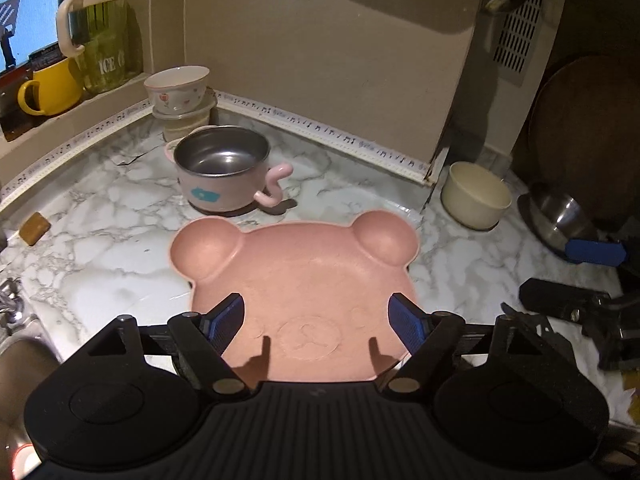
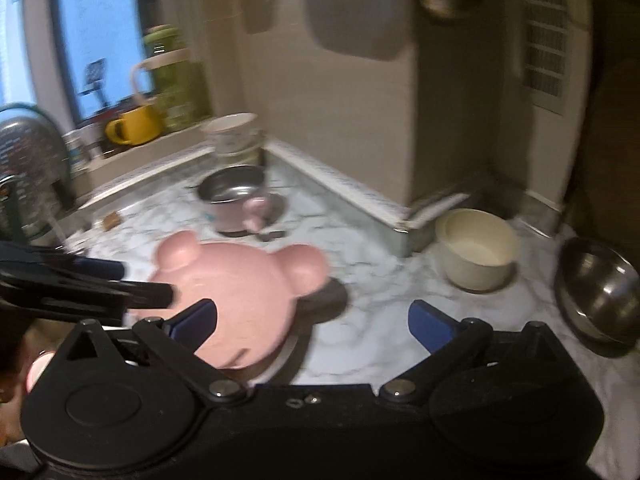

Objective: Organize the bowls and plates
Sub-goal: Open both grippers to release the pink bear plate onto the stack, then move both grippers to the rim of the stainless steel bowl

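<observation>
A pink bear-shaped plate (image 1: pixel 304 276) lies on the marble counter. My left gripper (image 1: pixel 316 320) is open, its blue pads (image 1: pixel 226 322) hovering over the plate's near part, not touching it as far as I can tell. In the right wrist view the plate (image 2: pixel 244 280) sits left of centre. My right gripper (image 2: pixel 312 324) is open and empty above the counter beside the plate. A pink steel-lined handled bowl (image 1: pixel 224 172) stands behind the plate. A cream bowl (image 1: pixel 476 194) and a steel bowl (image 2: pixel 600 292) stand at the right. Stacked floral bowls (image 1: pixel 180 96) stand in the corner.
A yellow mug (image 1: pixel 48 88) and a green jar (image 1: pixel 100 36) stand on the window ledge. A sink and tap (image 1: pixel 12 312) lie at the left. A round wooden board (image 1: pixel 588 132) leans at the right. A small brown block (image 1: pixel 34 227) lies on the counter.
</observation>
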`<state>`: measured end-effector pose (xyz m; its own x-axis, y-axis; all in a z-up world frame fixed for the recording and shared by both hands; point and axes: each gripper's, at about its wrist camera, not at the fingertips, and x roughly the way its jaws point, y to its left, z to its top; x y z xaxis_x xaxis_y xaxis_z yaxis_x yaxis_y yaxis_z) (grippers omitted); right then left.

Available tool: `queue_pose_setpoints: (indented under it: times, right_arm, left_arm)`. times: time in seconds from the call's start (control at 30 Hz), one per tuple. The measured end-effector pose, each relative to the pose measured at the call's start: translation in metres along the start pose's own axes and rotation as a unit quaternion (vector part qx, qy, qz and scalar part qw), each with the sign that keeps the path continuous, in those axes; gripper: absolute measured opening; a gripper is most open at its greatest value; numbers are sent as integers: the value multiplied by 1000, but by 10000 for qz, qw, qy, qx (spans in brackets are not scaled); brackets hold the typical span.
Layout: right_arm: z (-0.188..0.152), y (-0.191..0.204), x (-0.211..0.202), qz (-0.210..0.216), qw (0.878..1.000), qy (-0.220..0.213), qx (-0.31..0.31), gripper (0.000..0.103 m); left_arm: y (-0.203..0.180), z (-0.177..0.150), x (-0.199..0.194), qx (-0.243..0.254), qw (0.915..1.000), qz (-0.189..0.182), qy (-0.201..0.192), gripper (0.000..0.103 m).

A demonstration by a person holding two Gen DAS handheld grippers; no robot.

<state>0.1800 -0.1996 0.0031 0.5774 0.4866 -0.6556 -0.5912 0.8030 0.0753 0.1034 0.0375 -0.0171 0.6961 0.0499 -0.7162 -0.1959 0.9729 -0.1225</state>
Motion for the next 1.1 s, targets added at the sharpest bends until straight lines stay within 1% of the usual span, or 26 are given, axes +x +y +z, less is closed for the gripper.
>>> queue_pose_setpoints:
  times: [0.13,0.23,0.37,0.47,0.63,0.73,0.9,0.97,1.1]
  right_arm:
    - [-1,-29,-4,-278,9991,-35,316,103]
    - [-3,-45,-8,-435,9980,-66,452,103]
    - [-7,-61,-12,-628,9968,-67,490,102]
    - [-11,-76,-16,-852,9949,-30,532,102]
    - [-17,-108,-24,-1250,9898,25,682,102]
    - [-19,-130,-28,-1524,9850,68,807,99]
    - [-18,-171,-30,-1929,9760,127,1005,96]
    - [-18,-190,-29,-2026,9724,179,1146,94]
    - [-17,-224,-23,-2090,9649,303,1563,90]
  left_arm:
    - [-6,4,1,128,9998,47,-169,79]
    - [-12,7,3,265,9994,94,-226,79]
    - [-22,12,7,338,9989,-29,-328,79]
    - [-40,16,17,465,9982,-156,-345,79]
    - [-91,25,43,962,9943,-363,-292,79]
    - [-124,33,61,1150,9908,-692,-177,79]
    - [-177,46,89,1432,9834,-1117,-55,79]
    - [-196,51,101,1563,9797,-1257,-25,79]
    - [-236,61,123,1809,9739,-1369,-7,79]
